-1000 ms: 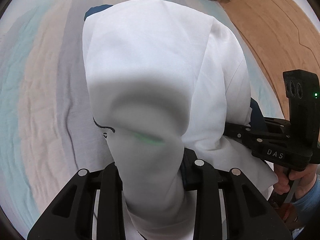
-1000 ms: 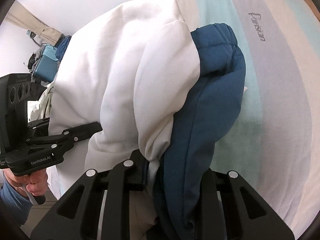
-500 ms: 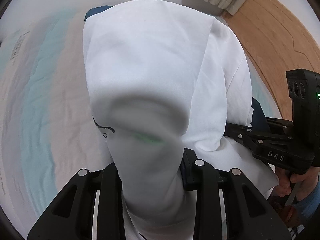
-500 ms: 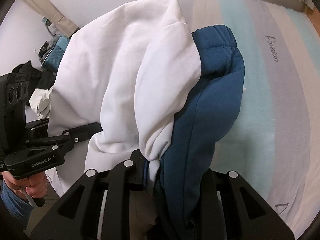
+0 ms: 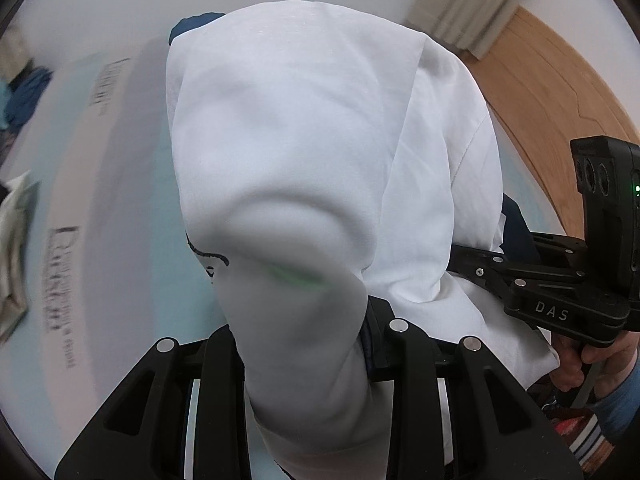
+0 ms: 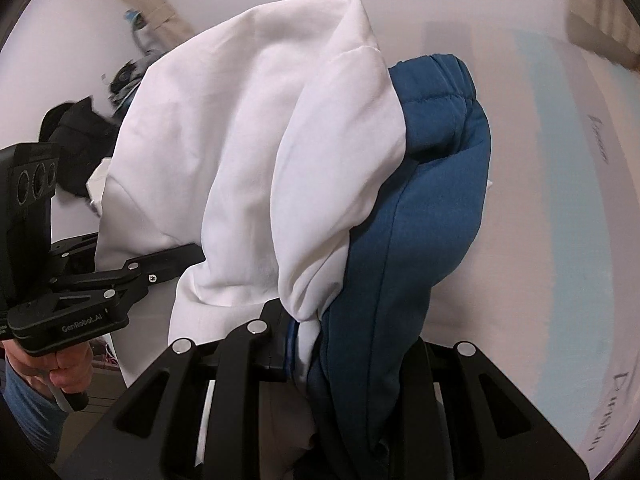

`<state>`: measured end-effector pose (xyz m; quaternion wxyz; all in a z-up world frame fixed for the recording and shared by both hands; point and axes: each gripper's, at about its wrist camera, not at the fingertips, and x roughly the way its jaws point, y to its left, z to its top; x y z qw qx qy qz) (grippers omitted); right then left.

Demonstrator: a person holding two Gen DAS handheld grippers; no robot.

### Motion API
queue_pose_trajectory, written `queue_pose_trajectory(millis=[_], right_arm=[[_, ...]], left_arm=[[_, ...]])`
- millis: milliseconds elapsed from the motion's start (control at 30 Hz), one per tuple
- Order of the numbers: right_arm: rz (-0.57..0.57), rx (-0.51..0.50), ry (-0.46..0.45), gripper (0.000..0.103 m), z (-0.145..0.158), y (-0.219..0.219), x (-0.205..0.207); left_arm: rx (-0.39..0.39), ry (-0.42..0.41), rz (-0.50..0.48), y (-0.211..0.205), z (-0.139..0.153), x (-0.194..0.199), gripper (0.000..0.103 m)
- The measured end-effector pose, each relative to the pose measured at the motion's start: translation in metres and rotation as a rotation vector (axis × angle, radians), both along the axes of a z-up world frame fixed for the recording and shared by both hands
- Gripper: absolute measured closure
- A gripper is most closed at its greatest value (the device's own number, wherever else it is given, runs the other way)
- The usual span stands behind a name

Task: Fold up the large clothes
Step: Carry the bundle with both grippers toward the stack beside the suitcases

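Left wrist: white garment point(image 5: 304, 152) fills view, striped bedding point(image 5: 120, 208) left.

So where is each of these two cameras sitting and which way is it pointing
Left wrist: on the left gripper, looking down along its fingers at the white garment they clamp, striped bedding beyond; the right gripper and hand show at right.
Right wrist: on the right gripper, looking down at white and blue fabric; the left gripper shows at left.
Shared: the bundle, the bedding, each other's gripper.
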<state>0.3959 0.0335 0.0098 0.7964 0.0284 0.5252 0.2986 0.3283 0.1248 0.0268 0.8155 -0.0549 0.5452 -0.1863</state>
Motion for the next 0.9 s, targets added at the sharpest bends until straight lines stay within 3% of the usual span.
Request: queue_pose_trajectory(millis=[500, 700, 900], right_arm=[[0.124, 0.024, -0.056, 0.083, 0.066, 0.274, -0.049], [0.198, 0.064, -0.047, 0.083, 0.085, 0.375, -0.052], [0.261, 0.076, -0.053, 0.083, 0.092, 0.45, -0.031]], left_arm=[[0.043, -0.03, 0.118, 0.302, 0.05, -0.028, 0.074], [0.09, -0.004, 0.177, 0.394, 0.067, -0.022, 0.073], [0.152, -0.02, 0.216, 0.454, 0.074, -0.001, 0.073]])
